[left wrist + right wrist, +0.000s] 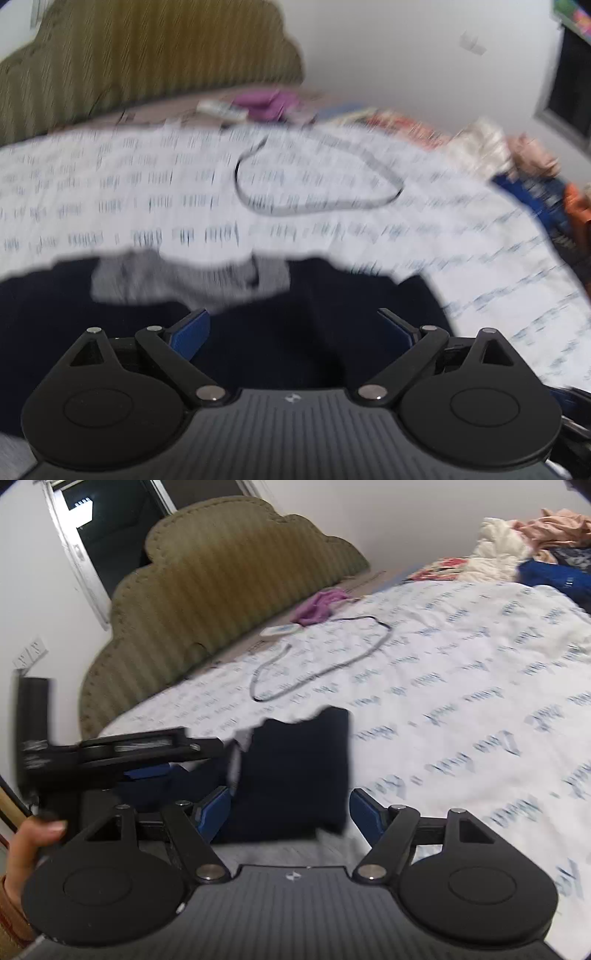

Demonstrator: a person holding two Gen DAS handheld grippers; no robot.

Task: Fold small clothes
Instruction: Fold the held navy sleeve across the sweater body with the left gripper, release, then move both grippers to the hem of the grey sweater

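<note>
A dark navy garment [295, 768] with a grey inner part [177, 277] lies on the white printed bedsheet [461, 701]. It also fills the lower middle of the blurred left wrist view [295, 332]. My left gripper [295, 328] is open just above the navy cloth, with blue pads [192, 332] spread wide. My right gripper [291, 808] is open, its jaws on either side of the garment's near edge. The left gripper [166, 771] shows in the right wrist view, at the garment's left side, held by a hand.
A thin dark cable loop [314, 661] lies on the sheet beyond the garment. An olive striped headboard [221, 572] stands behind. A purple cloth [321, 605] and a small white box [280, 630] lie near it. A heap of clothes [535, 546] sits at the far right.
</note>
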